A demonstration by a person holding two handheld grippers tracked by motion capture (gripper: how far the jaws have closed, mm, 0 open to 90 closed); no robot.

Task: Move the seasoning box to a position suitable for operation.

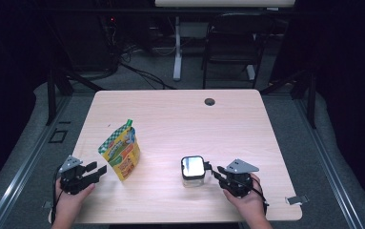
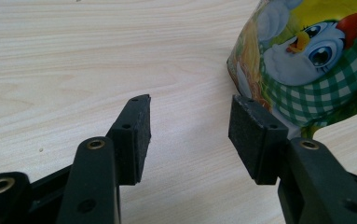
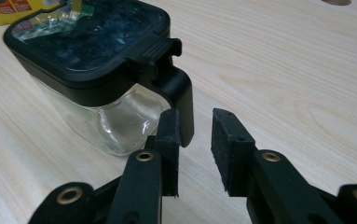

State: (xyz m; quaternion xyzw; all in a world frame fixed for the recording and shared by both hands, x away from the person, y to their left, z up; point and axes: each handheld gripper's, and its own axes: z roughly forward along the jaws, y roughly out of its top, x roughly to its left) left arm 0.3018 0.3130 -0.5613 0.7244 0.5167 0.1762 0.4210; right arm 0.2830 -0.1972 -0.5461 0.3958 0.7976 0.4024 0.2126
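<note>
- So, jar (image 1: 192,171) is the landmark: clear glass, square, black lid with a glossy top, upright on the wood table (image 1: 180,119), near its front edge, right of centre
- jar in the right gripper view (image 3: 115,121): black latch (image 3: 174,86) hangs down from the lid edge on the side facing the camera; glass body looks empty, though I cannot tell for sure
- right gripper (image 1: 217,171) just right of the jar, low over the table, pointing left at it; person's right hand (image 1: 247,198) behind it, coming up from the bottom edge
- right gripper (image 3: 195,140) jaws half-way apart, a narrow gap; one pad (image 3: 170,135) sits right by the latch, just in front of it, touching or not I cannot tell; other pad (image 3: 227,149) clear of the latch, over bare wood; latch not between the pads, nothing pinched
- pouch (image 1: 120,151) well left of the jar, standing, leaning a bit; yellow, green-white check top, green spout
- pouch print in the left gripper view (image 2: 306,65): cartoon chick with a check scarf
- left gripper (image 1: 96,171) far left of the jar, just left of the pouch, pointing right at its base; left hand (image 1: 68,200) holds it
- left gripper (image 2: 190,135) jaws wide; bare table between them; the pad (image 2: 253,135) on the pouch side sits just in front of the pouch base, contact unclear; no grip
</note>
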